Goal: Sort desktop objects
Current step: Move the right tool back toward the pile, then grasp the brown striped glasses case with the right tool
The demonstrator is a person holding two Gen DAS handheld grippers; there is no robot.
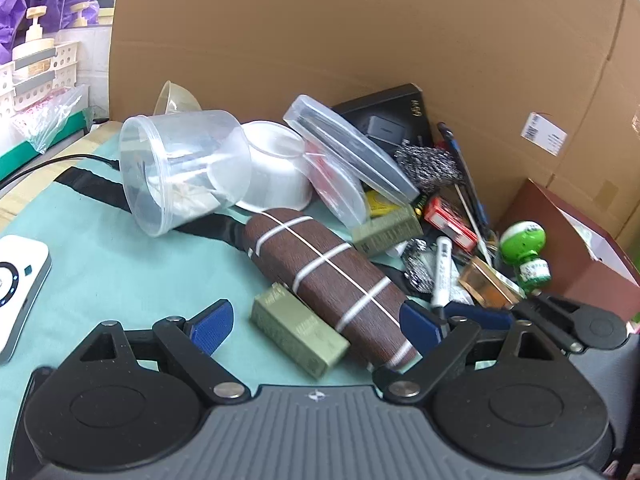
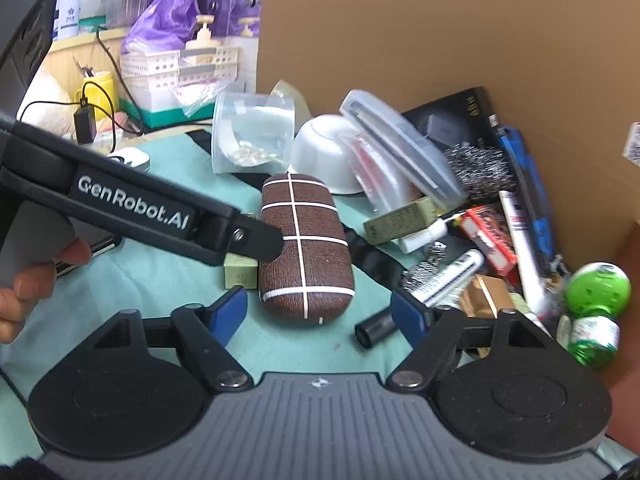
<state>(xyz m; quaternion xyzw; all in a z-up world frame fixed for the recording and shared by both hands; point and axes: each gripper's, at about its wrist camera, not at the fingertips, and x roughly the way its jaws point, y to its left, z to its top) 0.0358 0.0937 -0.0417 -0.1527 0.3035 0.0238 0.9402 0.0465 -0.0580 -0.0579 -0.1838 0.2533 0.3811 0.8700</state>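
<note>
Brown glasses case (image 2: pixel 306 250) with white cross-stripes is the pick I'm lining up; it lies flat on the teal mat (image 1: pixel 120 272), long axis pointing away from me, at the near edge of the clutter stacked against the cardboard wall (image 1: pixel 360 40). An olive-green small box (image 1: pixel 298 330) sits just beside its left flank, touching or nearly (can't tell). My right gripper (image 2: pixel 322 316) is released, jaws spread, case end between the blue pads with clear gap both sides, nothing gripped. My left gripper (image 1: pixel 318 324) is also released and wide, straddling both the olive box and the near end of the case; its right pad is hard up against the case, contact unclear. So step in hand, as I read it: approach and align for the first grasp, sorting not started. Next move needs one gripper to commit, probably the right, since it's centred on the case alone. Go forward and down, close across the short width. Left should back off or take the olive box. Black cap (image 2: pixel 374 330) lies near the right pad; watch that.
</note>
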